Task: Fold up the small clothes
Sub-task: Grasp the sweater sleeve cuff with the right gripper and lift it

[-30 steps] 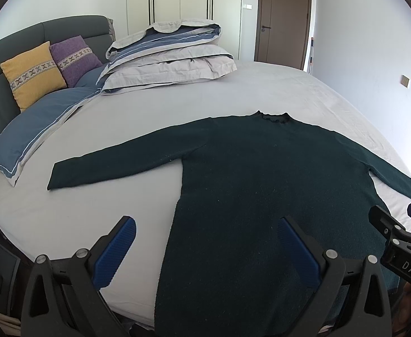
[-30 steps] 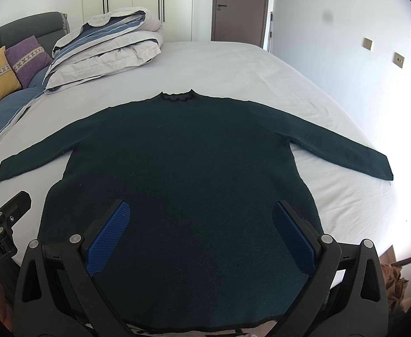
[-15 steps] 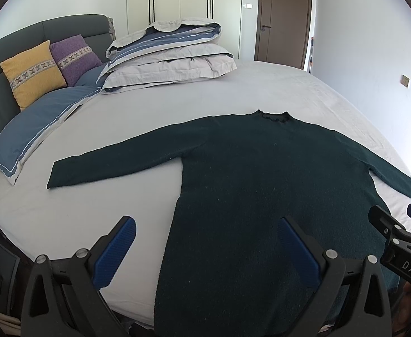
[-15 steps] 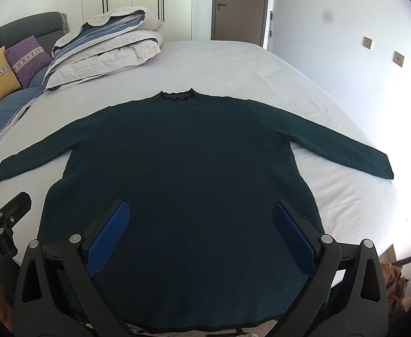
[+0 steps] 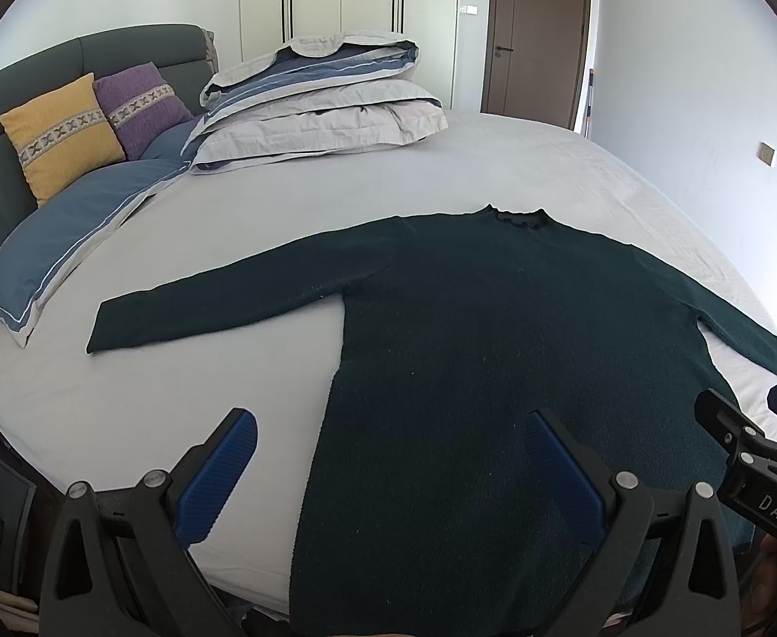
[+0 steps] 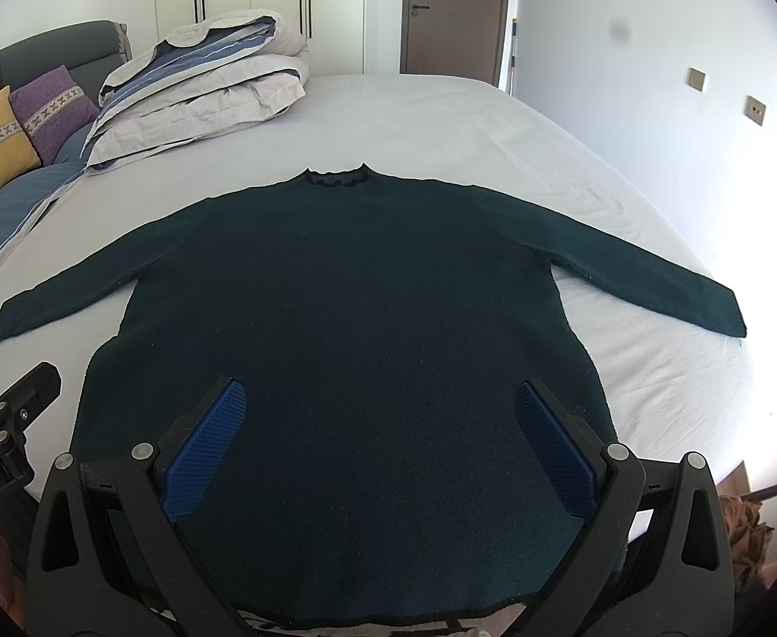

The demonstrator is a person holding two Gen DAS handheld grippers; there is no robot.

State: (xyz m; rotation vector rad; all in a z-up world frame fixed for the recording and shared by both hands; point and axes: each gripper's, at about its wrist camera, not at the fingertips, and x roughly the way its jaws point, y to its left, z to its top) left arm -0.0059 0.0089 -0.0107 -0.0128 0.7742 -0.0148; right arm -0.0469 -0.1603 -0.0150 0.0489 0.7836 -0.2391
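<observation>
My left claw (image 5: 388, 470) and right claw (image 6: 380, 438) both hang wide apart and empty above the near hem. The dark green sweater (image 6: 356, 318) lies flat on the bed (image 6: 521, 132), sleeves spread. No fold is made yet; I judge all the folding remains.

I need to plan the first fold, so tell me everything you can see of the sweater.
The sweater is dark green, of a fuzzy knit, with long sleeves and a small ruffled collar. It lies flat and unfolded on the bed, collar away from the cameras, both sleeves spread outward and angled toward the near edge, hem at the near edge of the bed. Only the sheet touches it: the left gripper and right gripper are open above its lower part, holding nothing.
</observation>
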